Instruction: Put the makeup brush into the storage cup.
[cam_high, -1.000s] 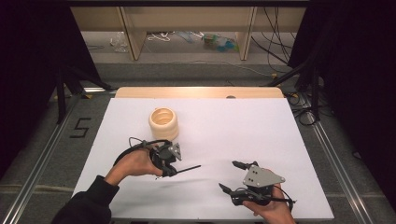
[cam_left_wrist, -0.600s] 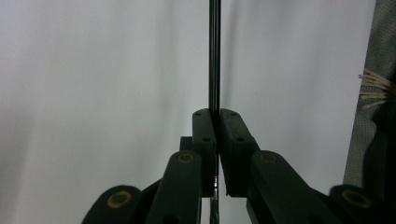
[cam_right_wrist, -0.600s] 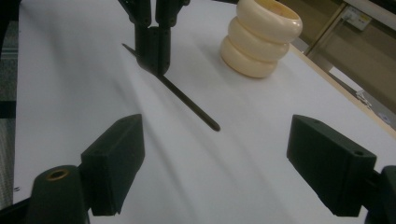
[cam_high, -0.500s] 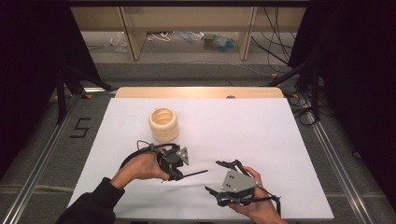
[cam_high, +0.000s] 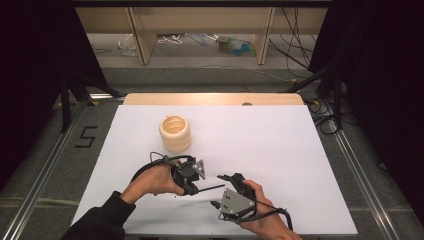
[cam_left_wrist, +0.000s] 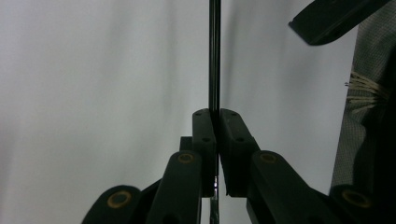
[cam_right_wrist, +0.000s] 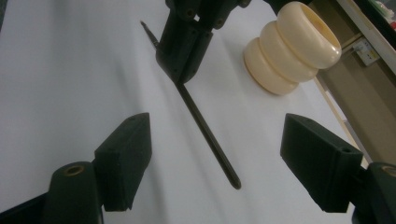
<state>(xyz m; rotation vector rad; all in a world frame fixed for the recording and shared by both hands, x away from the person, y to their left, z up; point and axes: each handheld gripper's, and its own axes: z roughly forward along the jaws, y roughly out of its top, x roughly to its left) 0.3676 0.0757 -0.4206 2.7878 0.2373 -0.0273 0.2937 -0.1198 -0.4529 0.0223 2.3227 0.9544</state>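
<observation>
Right gripper (cam_right_wrist: 215, 154): jaws wide, have just been closing slightly, nothing gripped. Thin black rod (cam_right_wrist: 208, 135) is clamped in left gripper (cam_high: 192, 182), above the white table (cam_high: 280, 145). Its free end points between the right jaws, long axis toward them.

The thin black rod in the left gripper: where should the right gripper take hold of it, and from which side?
Probably the free half of the thin black rod, between the left gripper and the rod's rounded tip. That length sticks out bare above the white table. The right gripper already faces it with jaws apart either side, so coming straight on, pads across the shaft, looks best.
</observation>
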